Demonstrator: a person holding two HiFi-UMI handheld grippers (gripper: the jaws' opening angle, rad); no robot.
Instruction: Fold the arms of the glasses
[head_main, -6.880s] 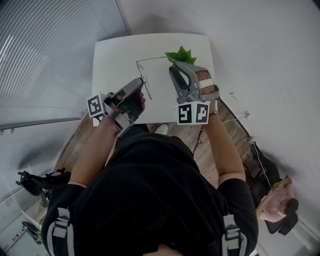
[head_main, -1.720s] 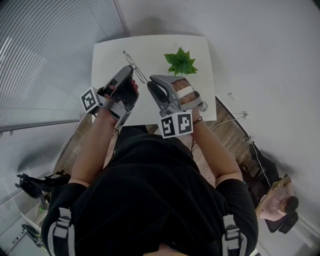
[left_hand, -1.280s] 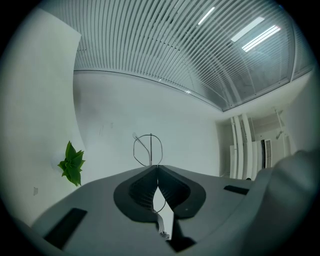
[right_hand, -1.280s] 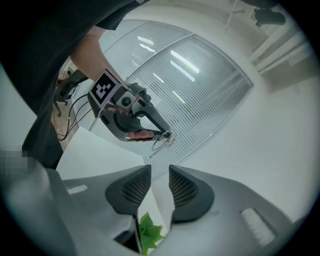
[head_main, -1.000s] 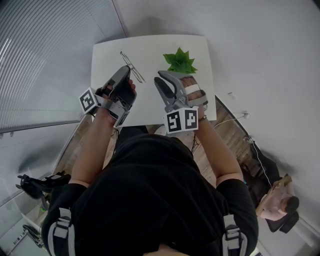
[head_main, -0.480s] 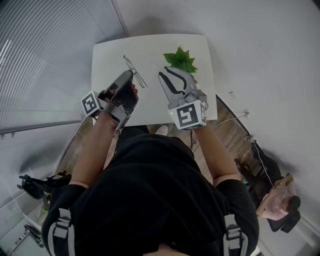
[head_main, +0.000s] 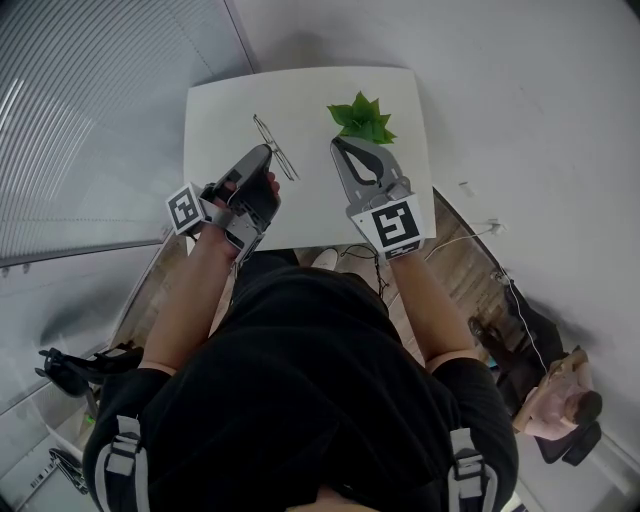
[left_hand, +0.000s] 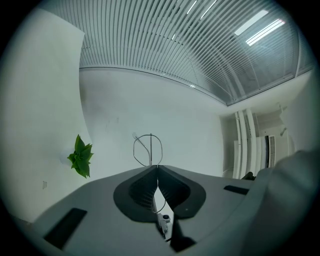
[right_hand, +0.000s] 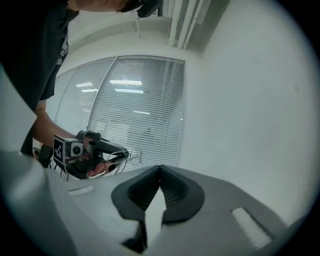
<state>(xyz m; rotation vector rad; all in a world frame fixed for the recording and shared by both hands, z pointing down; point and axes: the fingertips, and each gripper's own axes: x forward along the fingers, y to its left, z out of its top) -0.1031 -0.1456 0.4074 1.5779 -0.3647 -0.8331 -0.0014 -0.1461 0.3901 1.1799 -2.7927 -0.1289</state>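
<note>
Thin wire-framed glasses (head_main: 273, 146) stick out past the tip of my left gripper (head_main: 264, 153), which is shut on them above the white table (head_main: 215, 110). In the left gripper view a round lens rim (left_hand: 148, 149) stands just beyond the closed left gripper (left_hand: 157, 167). My right gripper (head_main: 338, 143) hovers to the right of the glasses, apart from them. Its jaws have just been closing and now meet with nothing between them, as the right gripper view shows at the right gripper (right_hand: 160, 166). That view also catches the glasses (right_hand: 127, 157) in the left gripper (right_hand: 121, 154).
A small green plant (head_main: 362, 118) stands on the table just beyond my right gripper, and it shows as the plant (left_hand: 80, 156) in the left gripper view. Window blinds run along the left. A seated person is at the lower right, off the table.
My right gripper has rolled so its marker cube faces up, and its jaws have closed on nothing. The left gripper still holds the glasses, almost in place.
</note>
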